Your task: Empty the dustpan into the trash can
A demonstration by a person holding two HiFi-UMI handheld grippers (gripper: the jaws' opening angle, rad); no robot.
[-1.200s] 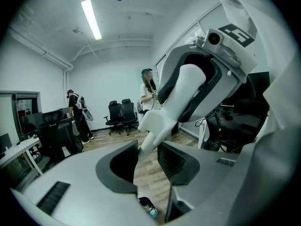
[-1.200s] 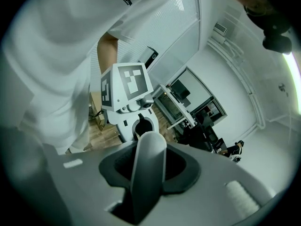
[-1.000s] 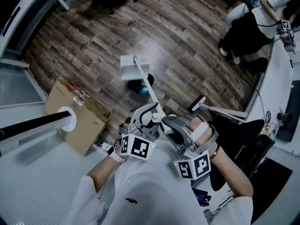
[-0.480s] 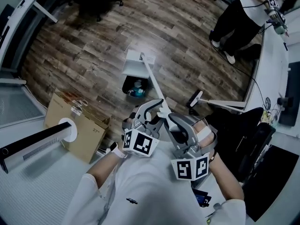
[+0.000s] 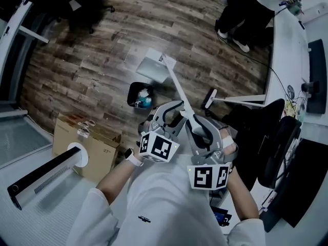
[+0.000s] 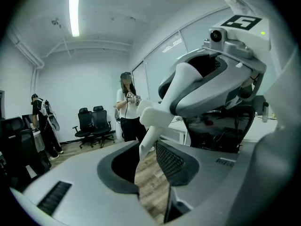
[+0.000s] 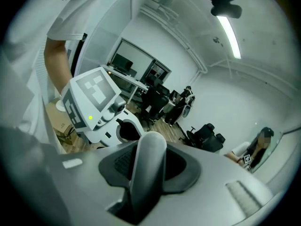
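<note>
A: Dustpan point(image 5: 154, 65): which gripper is holding it?
B: The right gripper point(image 7: 148, 166) is clamping its white handle point(image 5: 178, 88). The left gripper point(image 6: 146, 166) has just been closing; its jaws are standing wide around the same handle, a gap showing at one pad.
A: And the pan?
B: It is hanging at the handle's far end, just beside the black trash can point(image 5: 138, 95), over the wood floor point(image 5: 97, 60).

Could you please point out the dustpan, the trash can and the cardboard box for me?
dustpan point(image 5: 152, 67), head view, its flat pan.
trash can point(image 5: 129, 95), head view, its black rim.
cardboard box point(image 5: 95, 140), head view, its top face.
</note>
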